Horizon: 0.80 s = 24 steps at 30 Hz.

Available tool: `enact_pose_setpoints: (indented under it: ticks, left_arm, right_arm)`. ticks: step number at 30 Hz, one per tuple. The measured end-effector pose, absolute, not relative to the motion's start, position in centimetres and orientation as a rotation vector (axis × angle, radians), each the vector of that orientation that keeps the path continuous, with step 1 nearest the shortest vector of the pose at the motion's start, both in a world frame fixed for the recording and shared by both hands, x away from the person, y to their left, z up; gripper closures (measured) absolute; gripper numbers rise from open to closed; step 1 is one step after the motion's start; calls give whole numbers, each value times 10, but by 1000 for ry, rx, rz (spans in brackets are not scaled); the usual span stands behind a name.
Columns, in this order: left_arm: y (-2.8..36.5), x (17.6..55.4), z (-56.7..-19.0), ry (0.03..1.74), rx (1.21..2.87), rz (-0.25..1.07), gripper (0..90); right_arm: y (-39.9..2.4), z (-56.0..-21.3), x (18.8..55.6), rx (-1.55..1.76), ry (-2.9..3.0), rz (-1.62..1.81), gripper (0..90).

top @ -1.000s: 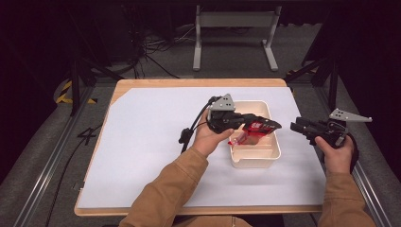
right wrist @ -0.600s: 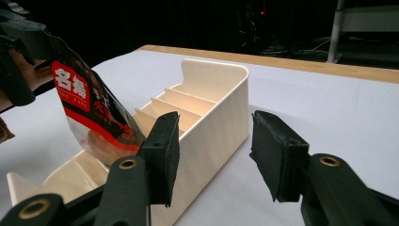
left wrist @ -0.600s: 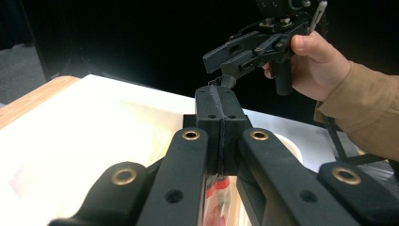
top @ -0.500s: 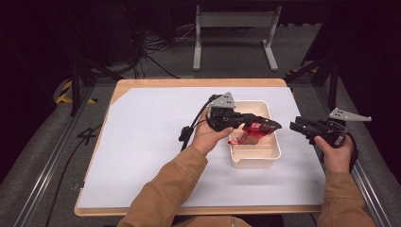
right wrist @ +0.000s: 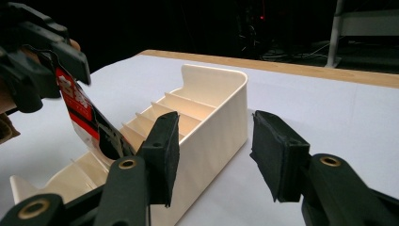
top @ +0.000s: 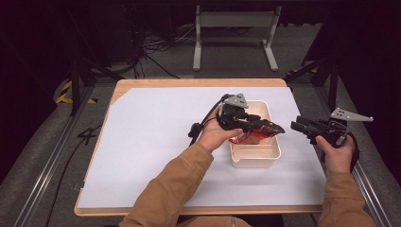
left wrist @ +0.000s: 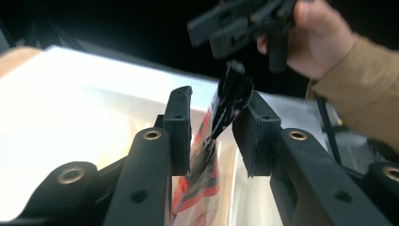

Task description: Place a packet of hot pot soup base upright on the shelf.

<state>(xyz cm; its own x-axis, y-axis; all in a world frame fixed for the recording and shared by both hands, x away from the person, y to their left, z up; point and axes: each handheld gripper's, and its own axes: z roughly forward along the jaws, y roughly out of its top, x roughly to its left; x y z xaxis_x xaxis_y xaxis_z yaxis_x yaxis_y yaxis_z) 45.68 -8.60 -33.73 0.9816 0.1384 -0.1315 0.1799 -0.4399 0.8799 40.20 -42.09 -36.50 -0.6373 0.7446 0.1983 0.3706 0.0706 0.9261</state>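
High view: left claw (top: pixel 276 128), just spreading, red packet (top: pixel 250 137) between, over the divided cream tray (top: pixel 255 158).

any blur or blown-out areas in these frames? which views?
Left gripper view: the packet between the jaws is motion-blurred, and the white table is overexposed. Right gripper view: sharp on the tray, the background dark. High view: evenly lit and sharp on the table, the surroundings dim.

White table cover (top: pixel 156 142), grey metal stand (top: pixel 234 33) behind, floor cables (top: pixel 156 47)
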Motion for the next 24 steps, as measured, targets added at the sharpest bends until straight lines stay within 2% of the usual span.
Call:
enact_pose_setpoints:
  ticks: [2,3,5,9,13,24]
  left_arm:
    - [-91,457,-340,217,2063,-51,747]
    - [-92,457,-341,215,2071,-54,815]
    - [-92,458,-341,218,2064,-57,894]
    - [-90,457,-343,224,2024,-45,900]
    - [-87,456,-348,204,1912,-39,900]
    - [-81,457,-368,217,1875,-62,898]
  right_arm:
    - [-421,-365,402,1113,2026,1589,516]
    - [-421,-365,402,1114,2025,1589,516]
    - [-422,-365,402,1113,2023,1590,517]
    - [-423,-365,402,1113,2021,1591,517]
    - [-423,-365,402,1117,2019,1591,517]
    - [-422,-366,402,1116,2023,1589,515]
